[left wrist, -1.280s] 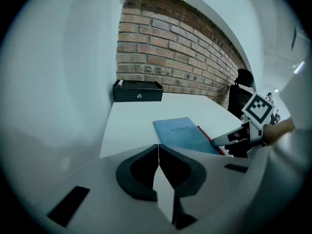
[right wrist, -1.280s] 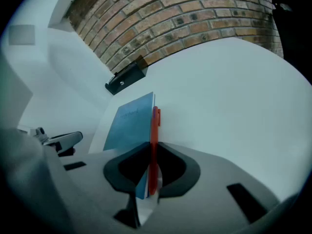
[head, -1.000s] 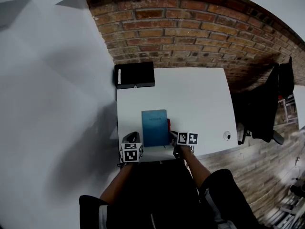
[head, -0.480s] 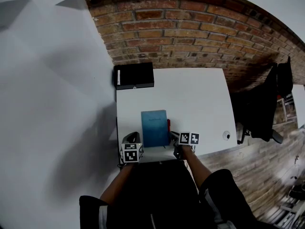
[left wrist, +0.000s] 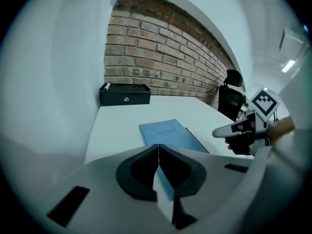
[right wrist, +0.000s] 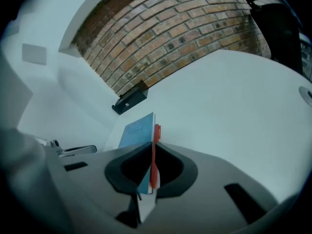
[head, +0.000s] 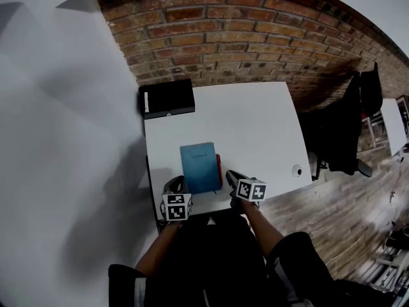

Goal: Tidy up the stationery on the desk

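A blue notebook (head: 199,166) lies near the front of the white desk (head: 255,126), with a red pen (head: 219,169) flat along its right edge. My left gripper (head: 176,185) hovers at the desk's near edge, left of the notebook (left wrist: 165,132), shut with nothing in it. My right gripper (head: 230,174) is just right of the pen's near end, with its jaws together. In the right gripper view the pen (right wrist: 156,133) and notebook (right wrist: 136,130) lie on the desk straight ahead, in line with the jaw seam. The right gripper (left wrist: 218,131) also shows in the left gripper view.
A black box (head: 167,98) with a white marker on it stands at the desk's far left corner, against the brick wall (head: 217,37). A small round fitting (head: 296,170) sits near the desk's right edge. A black chair (head: 348,130) stands to the right.
The head view has shifted, so the desk sits a little higher and to the left. Both grippers stay at the near edge; the right one now angles towards the pen.
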Action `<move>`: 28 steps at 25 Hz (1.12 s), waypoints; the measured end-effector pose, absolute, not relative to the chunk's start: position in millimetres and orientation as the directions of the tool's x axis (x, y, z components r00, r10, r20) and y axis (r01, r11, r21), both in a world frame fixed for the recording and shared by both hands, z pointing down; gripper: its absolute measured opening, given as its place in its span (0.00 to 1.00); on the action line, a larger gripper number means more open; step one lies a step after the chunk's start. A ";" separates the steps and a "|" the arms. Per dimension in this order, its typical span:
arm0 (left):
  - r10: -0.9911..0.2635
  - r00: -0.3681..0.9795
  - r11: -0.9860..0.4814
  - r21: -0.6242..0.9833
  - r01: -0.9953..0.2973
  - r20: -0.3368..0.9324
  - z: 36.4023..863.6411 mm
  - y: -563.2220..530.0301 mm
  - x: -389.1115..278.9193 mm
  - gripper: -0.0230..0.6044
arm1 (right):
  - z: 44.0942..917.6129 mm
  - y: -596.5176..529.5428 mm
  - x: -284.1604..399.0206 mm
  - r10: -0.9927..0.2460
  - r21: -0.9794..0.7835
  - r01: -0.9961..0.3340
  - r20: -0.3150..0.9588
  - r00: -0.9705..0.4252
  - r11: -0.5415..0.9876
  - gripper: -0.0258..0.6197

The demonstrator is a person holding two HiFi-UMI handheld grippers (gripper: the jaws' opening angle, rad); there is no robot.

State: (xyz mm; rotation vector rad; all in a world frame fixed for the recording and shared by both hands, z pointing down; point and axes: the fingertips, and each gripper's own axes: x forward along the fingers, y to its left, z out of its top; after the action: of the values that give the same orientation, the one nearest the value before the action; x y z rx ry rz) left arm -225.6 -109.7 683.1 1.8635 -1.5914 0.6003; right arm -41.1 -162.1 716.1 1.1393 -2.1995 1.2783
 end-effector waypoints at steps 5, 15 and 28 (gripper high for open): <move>-0.734 0.192 -0.140 0.131 -0.981 0.651 669.2 -105.6 -203.4 0.06 | 692.0 -157.3 -29.2 -0.556 -0.435 -0.836 0.626 -0.547 0.334 0.08; -0.789 0.145 -0.124 0.077 -0.989 0.597 628.3 -72.6 -167.5 0.06 | 619.4 -125.2 -6.4 -0.676 -0.215 -0.833 0.498 -0.543 0.510 0.08; -0.870 0.075 -0.081 0.008 -0.997 0.488 577.1 8.3 -113.7 0.06 | 560.3 -38.2 46.7 -0.705 -0.136 -0.787 0.371 -0.604 0.602 0.08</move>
State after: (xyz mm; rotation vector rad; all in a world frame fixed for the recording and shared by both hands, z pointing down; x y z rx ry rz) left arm -113.7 8.3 577.1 2.0194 -1.8579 0.5183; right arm 46.7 -38.2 560.3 1.2182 -2.5521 0.4167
